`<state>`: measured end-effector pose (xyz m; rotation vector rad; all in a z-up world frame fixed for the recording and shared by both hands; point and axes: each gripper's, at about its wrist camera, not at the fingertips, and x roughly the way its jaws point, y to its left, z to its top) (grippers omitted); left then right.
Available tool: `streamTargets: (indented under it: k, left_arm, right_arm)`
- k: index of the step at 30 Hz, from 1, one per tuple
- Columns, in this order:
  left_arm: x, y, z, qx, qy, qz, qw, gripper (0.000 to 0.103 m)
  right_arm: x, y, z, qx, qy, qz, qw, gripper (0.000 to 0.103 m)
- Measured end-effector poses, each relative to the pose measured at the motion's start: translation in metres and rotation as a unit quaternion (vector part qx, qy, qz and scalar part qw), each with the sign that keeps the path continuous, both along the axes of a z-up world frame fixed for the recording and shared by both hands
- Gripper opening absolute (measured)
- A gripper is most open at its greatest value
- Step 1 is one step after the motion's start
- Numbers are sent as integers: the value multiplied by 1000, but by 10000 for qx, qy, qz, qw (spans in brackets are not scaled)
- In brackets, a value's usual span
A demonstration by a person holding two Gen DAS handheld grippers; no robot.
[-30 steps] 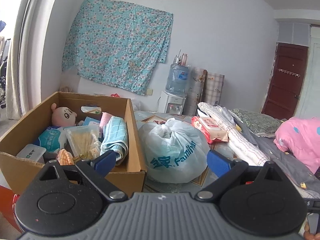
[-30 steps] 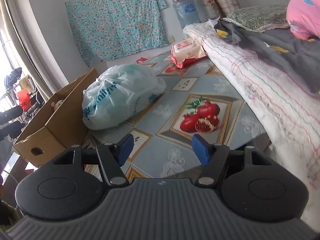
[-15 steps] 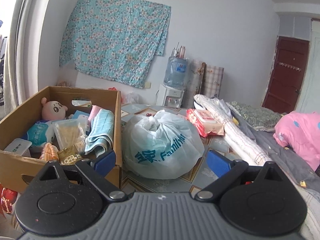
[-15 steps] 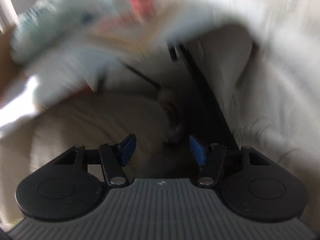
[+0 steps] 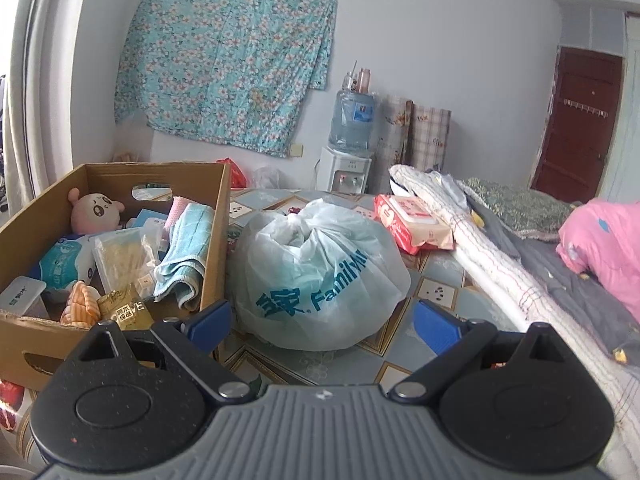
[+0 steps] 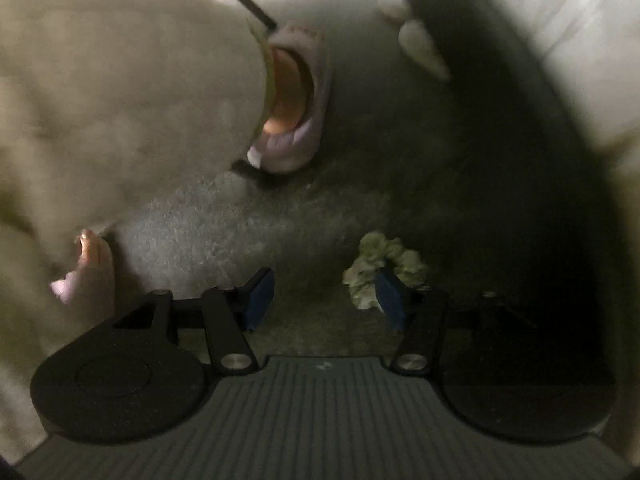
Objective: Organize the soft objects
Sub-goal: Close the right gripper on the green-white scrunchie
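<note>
Step in hand: right gripper (image 6: 324, 300) points steeply down at a grey, gritty floor (image 6: 248, 224) beside the bed, apparently to retrieve a small, crumpled pale-green fabric scrunchie (image 6: 380, 268) lying there.
Right tongs: jaws closing, partly apart; nothing between them yet. The scrunchie sits at the right blue pad, partly behind it, off the centre line.
Doing it well: judged, shift the gripper toward the scrunchie so the ruffle lies midway between the pads, lower until the tips nearly meet the floor, then close. It should compress easily; a glancing pinch on one frill may slip.
Hazard: a slippered foot (image 6: 292, 100) and beige trouser leg (image 6: 120, 100) stand well apart from the scrunchie; view is dim and blurred.
Scrunchie look: bunched, ruffled edge, dull green-white, sitting flat on the floor; its ring opening cannot be made out.
Left tongs: left gripper (image 5: 320, 322) wide open, empty, facing a knotted white plastic bag (image 5: 316, 276).
Destination, presumed: open brown cardboard box (image 5: 216, 240) left of the bag, already holding a plush doll (image 5: 96, 210) and a folded blue towel (image 5: 186, 248).
</note>
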<state>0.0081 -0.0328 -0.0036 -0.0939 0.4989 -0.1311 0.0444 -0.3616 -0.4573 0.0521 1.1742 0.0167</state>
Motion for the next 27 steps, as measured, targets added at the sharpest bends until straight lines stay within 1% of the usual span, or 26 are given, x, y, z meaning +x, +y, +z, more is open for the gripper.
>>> streamTargets:
  k: [1,2,4,5,7,9,12,14,16,17,18,20,22,23,24,27]
  left_arm:
    - [1,-2,0,31,18,-5,10000,98]
    - [2,-3,-1,65,33,-6,10000,98]
    - [5,-6,-2,107,59,-25,9999,98]
    - [6,-8,-2,114,81,-38,9999,98]
    - [9,-11,-3,134,131,-84,9998,98]
    - [10,-15,-3,178,164,-126,9996,98]
    - [12,-22,-3,266,166,-198,9993,98]
    - [13,-27,-3,319,177,-237,9991,98]
    - [14,-30,-3,369,210,-273,9987,98]
    - [15,-32,-4,395,224,-291,9985,98]
    - [16,-34,-4,426,245,-314,9983,98]
    - [17,-37,-5,483,287,-313,9979,98]
    - [19,-40,-6,545,329,-307,9975,98]
    - [20,-41,-7,560,343,-309,9974,98]
    - [21,-42,-7,565,348,-311,9973,98]
    - [25,-42,-9,562,420,-283,9971,98]
  right_arm:
    - [2,-2,-5,85,2,-63,9999,56]
    - [6,-4,-10,143,9,-103,9998,54]
    - [12,-7,-21,268,83,-21,9996,55]
    - [14,-8,-26,235,101,69,9996,58]
    - [17,-9,-38,52,190,211,9996,61]
    - [26,-13,-48,13,296,232,9993,64]
    - [37,-17,-68,-197,490,304,9981,67]
    - [45,-16,-84,-332,649,221,9971,68]
    - [51,-13,-98,-497,743,250,9957,72]
    - [53,-10,-106,-616,779,293,9946,75]
    - [55,-7,-114,-749,845,376,9929,77]
    - [59,-2,-130,-1026,983,532,9884,77]
    - [60,-1,-141,-1190,1086,637,9849,77]
    - [60,-2,-143,-1225,1051,631,9849,83]
    - [61,-4,-143,-1217,1004,581,9858,86]
    - [65,-10,-147,-1058,1048,403,9880,86]
